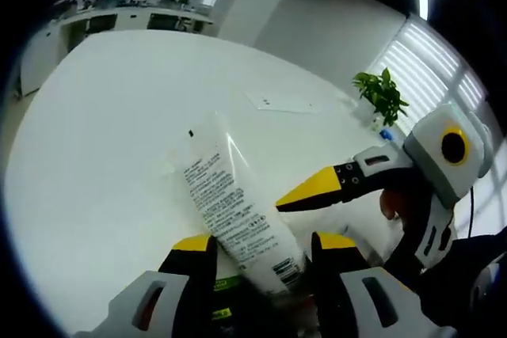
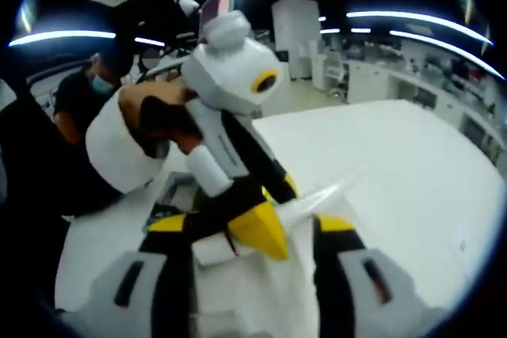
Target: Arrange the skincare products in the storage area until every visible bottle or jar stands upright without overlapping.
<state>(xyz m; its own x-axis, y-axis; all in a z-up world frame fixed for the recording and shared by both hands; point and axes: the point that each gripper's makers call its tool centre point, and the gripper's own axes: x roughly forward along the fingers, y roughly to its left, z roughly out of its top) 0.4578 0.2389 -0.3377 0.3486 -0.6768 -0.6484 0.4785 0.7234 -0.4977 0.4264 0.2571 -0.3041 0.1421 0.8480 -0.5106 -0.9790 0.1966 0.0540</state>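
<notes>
A white tube [image 1: 230,199] with black print lies slanted between my left gripper's [image 1: 261,255] black-and-yellow jaws, which are shut on its near end. Its far end points up over the white table [image 1: 103,140]. My right gripper [image 1: 289,202] comes in from the right, its yellow tip close beside the tube's middle. In the right gripper view, the left gripper's yellow jaw [image 2: 261,231] and the tube's thin flat end [image 2: 329,191] sit between my right gripper's [image 2: 249,231] jaws, which stand wide apart and open.
A potted green plant [image 1: 382,94] stands at the table's far right edge. A flat clear sheet [image 1: 281,102] lies beyond the tube. A person in dark clothes [image 2: 83,96] is at the left, and a hand [image 2: 162,120] holds the left gripper. Office desks line the background.
</notes>
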